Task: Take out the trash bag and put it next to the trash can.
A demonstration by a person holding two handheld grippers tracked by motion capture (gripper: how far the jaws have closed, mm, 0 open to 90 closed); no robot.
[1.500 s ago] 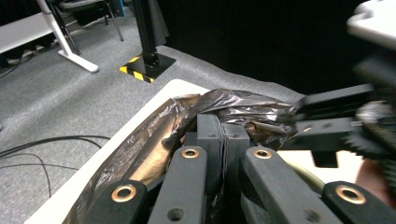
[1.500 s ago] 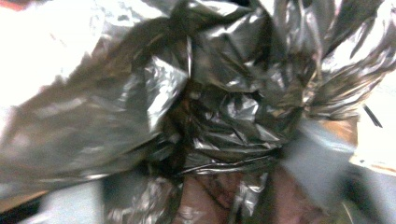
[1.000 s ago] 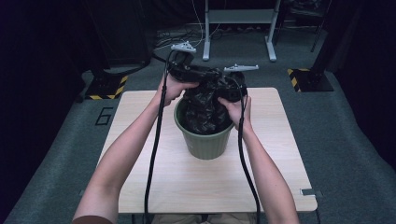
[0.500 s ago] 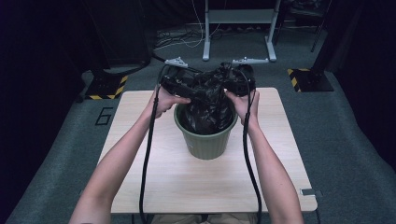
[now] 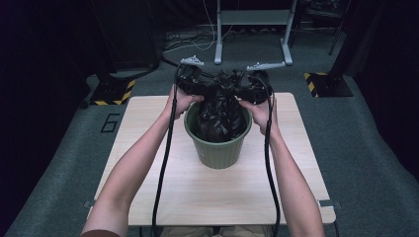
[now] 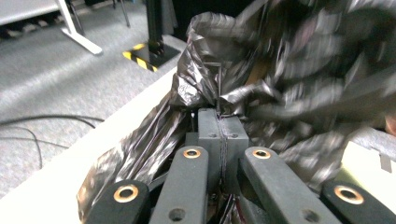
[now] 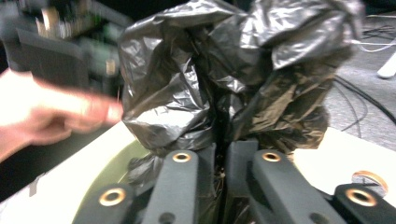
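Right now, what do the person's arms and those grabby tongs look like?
Bare forearms, no sleeves showing. Each hand holds black tongs, left and right, topped by a grey three-cornered plate. A thick black cable trails from each. Up close, the flat black jaws have brass-ringed holes.

- Setting reads as a lab or test room set up for recording, not a home.
- Floor (image 5: 365, 163): grey carpet throughout, with cables (image 5: 185, 42) lying loose across it at the far side.
- Yellow-and-black hazard tape (image 5: 316, 84) marks the feet of dark stands on both sides of the table.
- A number "6" (image 5: 109, 122) is taped on the carpet just left of the table.
- Table (image 5: 207, 192): small, plain light wood top, standing alone mid-floor.
- Dark curtains (image 5: 44, 59) close off the left and right edges.
- A grey metal frame (image 5: 252, 19) with splayed feet stands beyond the table.
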